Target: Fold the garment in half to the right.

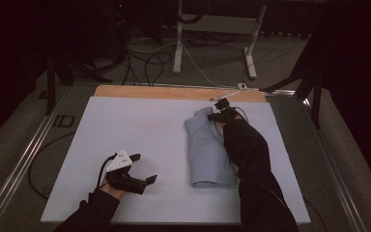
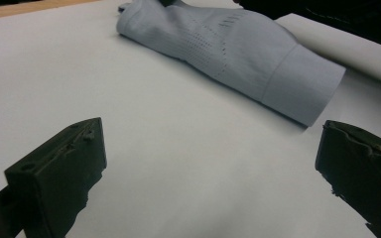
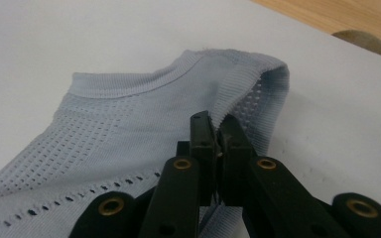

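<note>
A folded light blue knit garment (image 1: 207, 150) lies lengthwise on the white sheet (image 1: 140, 130), right of centre. My right gripper (image 1: 221, 113) is at the garment's far end, shut on its ribbed collar edge (image 3: 238, 94); in the right gripper view (image 3: 220, 130) the jaws pinch the fabric fold. My left gripper (image 1: 144, 169) rests near the front left of the sheet, well apart from the garment. Its jaws stand wide open with nothing between them (image 2: 208, 163), facing the garment's near end (image 2: 258, 59).
A strip of wooden tabletop (image 1: 174, 92) shows beyond the white sheet. Metal rails (image 1: 24, 154) run along both sides of the table. Cables and a white stand's legs (image 1: 178, 43) lie on the floor behind. The left half of the sheet is bare.
</note>
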Tool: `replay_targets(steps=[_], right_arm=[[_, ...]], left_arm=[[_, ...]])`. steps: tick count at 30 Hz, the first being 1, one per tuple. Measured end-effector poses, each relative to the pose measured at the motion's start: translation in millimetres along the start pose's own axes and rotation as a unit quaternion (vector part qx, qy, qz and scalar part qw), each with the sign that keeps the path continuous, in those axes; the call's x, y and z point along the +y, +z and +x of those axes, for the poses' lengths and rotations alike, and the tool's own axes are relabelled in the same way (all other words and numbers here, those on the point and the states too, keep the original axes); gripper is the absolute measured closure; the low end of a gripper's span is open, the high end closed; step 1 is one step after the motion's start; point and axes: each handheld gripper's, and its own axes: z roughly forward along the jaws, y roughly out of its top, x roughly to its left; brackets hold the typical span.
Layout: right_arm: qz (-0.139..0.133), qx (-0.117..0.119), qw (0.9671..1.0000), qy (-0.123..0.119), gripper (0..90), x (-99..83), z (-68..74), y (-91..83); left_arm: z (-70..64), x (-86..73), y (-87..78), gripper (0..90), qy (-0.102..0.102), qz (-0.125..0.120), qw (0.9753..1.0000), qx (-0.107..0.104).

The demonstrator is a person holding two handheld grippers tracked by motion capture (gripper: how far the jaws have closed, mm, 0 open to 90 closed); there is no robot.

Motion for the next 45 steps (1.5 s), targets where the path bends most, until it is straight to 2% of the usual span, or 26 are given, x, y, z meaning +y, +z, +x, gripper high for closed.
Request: replay_targets(steps=[5, 9, 16, 24, 27, 29, 31, 34, 40, 45], right_arm=[[0.008, -0.022, 0.9997, -0.002, 87.3, -4.6, -2.8, 3.5], [0.018, -0.03, 0.9994, -0.001, 87.3, -9.1, -4.5, 7.1], [0.024, -0.031, 0.9992, 0.0, 86.3, -11.3, -2.3, 11.3], [0.024, -0.031, 0.9992, 0.005, 78.2, -10.4, -2.0, 9.0], [0.017, -0.027, 0.9995, 0.004, 71.8, -8.2, -0.1, 3.7], [0.017, -0.029, 0.9994, -0.009, 66.4, -5.6, 3.4, -0.6], [0.008, -0.024, 0.9996, -0.014, 52.6, -3.3, 6.1, -6.7], [-0.001, -0.019, 0.9997, -0.014, 42.2, -1.0, 10.8, -14.9], [-0.02, -0.005, 0.9995, -0.025, 38.3, 2.4, 23.0, -38.2], [-0.034, 0.008, 0.9987, -0.038, 44.3, -1.1, 39.3, -55.4]], left_arm=[[1.5, -2.0, -1.2, 0.1, -0.004, -0.001, 1.0, 0.003], [1.8, -2.0, -1.8, 0.1, 0.0, -0.002, 1.0, 0.006], [2.7, -1.4, -4.3, 0.1, -0.003, -0.005, 0.9999, 0.01], [5.8, 0.0, -11.2, 0.1, -0.002, -0.007, 0.9998, 0.017], [6.7, 0.5, -14.9, 0.1, -0.001, -0.006, 0.9998, 0.02], [7.4, 0.7, -17.7, 0.1, 0.002, -0.005, 0.9998, 0.021], [8.6, 0.3, -19.9, 0.1, 0.004, -0.005, 0.9997, 0.022], [11.4, -1.4, -24.7, 0.1, 0.003, -0.013, 0.9997, 0.02], [15.4, -2.9, -36.7, 0.1, 0.003, -0.021, 0.9993, 0.031], [17.5, -7.9, -45.9, 0.1, 0.0, -0.019, 0.9992, 0.036]])
